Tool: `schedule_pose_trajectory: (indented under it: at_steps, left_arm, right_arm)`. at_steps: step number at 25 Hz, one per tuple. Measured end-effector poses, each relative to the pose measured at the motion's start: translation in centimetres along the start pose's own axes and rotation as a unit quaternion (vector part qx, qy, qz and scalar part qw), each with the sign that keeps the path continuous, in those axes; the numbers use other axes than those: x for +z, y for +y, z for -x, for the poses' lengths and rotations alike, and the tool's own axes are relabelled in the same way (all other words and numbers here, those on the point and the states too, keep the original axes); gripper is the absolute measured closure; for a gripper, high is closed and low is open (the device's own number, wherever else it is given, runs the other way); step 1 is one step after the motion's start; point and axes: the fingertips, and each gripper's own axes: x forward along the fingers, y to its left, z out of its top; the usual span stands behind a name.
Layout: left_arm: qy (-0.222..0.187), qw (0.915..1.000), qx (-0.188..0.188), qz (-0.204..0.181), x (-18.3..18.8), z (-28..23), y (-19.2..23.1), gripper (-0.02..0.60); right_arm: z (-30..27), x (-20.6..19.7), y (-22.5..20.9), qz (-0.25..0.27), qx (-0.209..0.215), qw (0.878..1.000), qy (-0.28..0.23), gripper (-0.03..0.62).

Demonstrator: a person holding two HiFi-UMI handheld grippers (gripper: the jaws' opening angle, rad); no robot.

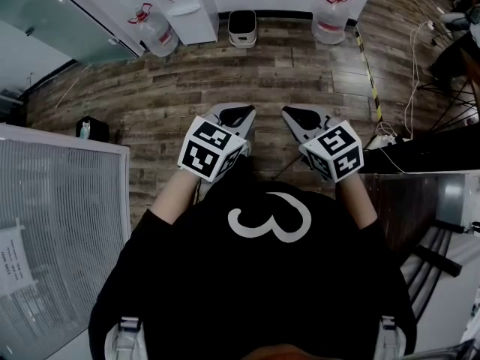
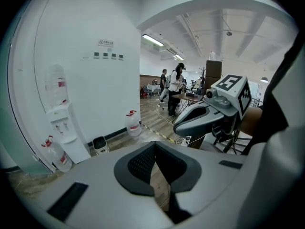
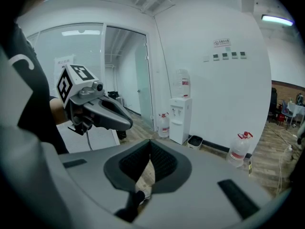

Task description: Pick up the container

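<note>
Left gripper [image 1: 235,115]: clenched, empty | Right gripper [image 1: 303,118]: clenched, empty | Both held side by side before the person [image 1: 262,283], over wooden floor [image 1: 150,96], seemingly a resting pose | Container: none within reach; unclear which object is meant.

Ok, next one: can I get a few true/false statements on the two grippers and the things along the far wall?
1. The left gripper is shut on a bottle. False: it is shut, but nothing is between its jaws.
2. The right gripper is shut and empty. True.
3. A white water dispenser stands against the wall. True.
4. The small bin lies tipped over. False: it stands upright on the wooden floor, next to the water dispenser.
5. A water bottle stands on the floor beside the water dispenser. True.
</note>
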Motion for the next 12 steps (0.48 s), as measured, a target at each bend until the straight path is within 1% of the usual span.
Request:
schedule_pose_trajectory:
  at_steps: [6, 12]
  left_arm:
    - [-0.002, 0.9999, -0.010, 0.009, 0.3, -1.9, 2.8, 0.566]
    - [0.007, 0.9996, -0.022, 0.014, 1.3, -5.1, 8.5, 0.566]
  right_arm:
    - [-2.8, 0.4, -1.9, -0.007, 0.000, 1.000, 0.006, 0.568]
    - [-7.8, 2.0, -6.0, -0.021, -0.002, 1.000, 0.018, 0.568]
